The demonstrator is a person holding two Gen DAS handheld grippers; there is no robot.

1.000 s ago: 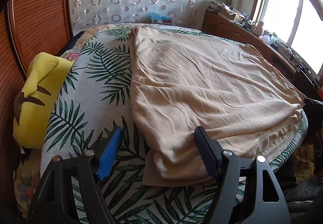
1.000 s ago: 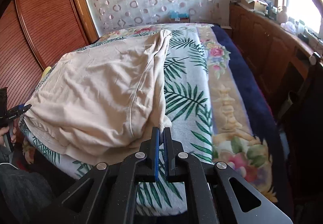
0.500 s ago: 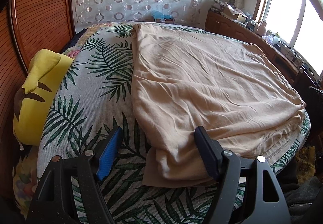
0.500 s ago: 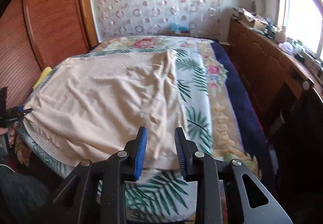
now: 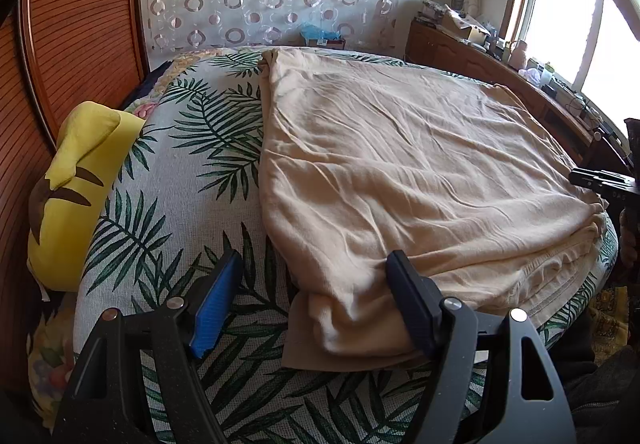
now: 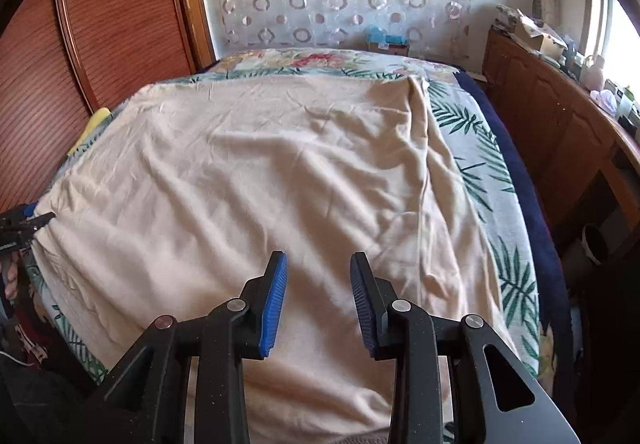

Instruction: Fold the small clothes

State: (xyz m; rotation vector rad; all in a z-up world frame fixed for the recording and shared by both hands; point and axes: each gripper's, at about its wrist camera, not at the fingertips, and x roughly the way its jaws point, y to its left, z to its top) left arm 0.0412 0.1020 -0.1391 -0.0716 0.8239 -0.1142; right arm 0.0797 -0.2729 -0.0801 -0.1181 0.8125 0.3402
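A beige garment (image 5: pixel 400 172) lies folded and spread on the palm-leaf bed cover (image 5: pixel 176 204). My left gripper (image 5: pixel 314 258) stands open over its near left corner, the blue pad on the cover and the other finger against the cloth's fold. In the right wrist view the garment (image 6: pixel 260 172) fills the middle. My right gripper (image 6: pixel 319 258) hovers over its near edge with its jaws opening and nothing pinched between them. Each gripper also shows in the other's view: the right gripper (image 5: pixel 600 184) and the left gripper (image 6: pixel 24 222), both at the garment's side edges.
A yellow plush pillow (image 5: pixel 76 188) lies at the bed's left edge by the slatted wooden doors (image 5: pixel 80 44). A wooden cabinet (image 6: pixel 560 124) with clutter runs under the window on the right. A dark blue blanket edge (image 6: pixel 520 184) borders the bed.
My right gripper let go of the garment's raised edge, its jaws parted, and it moved left over the cloth, which now lies flat. The left gripper stayed in place.
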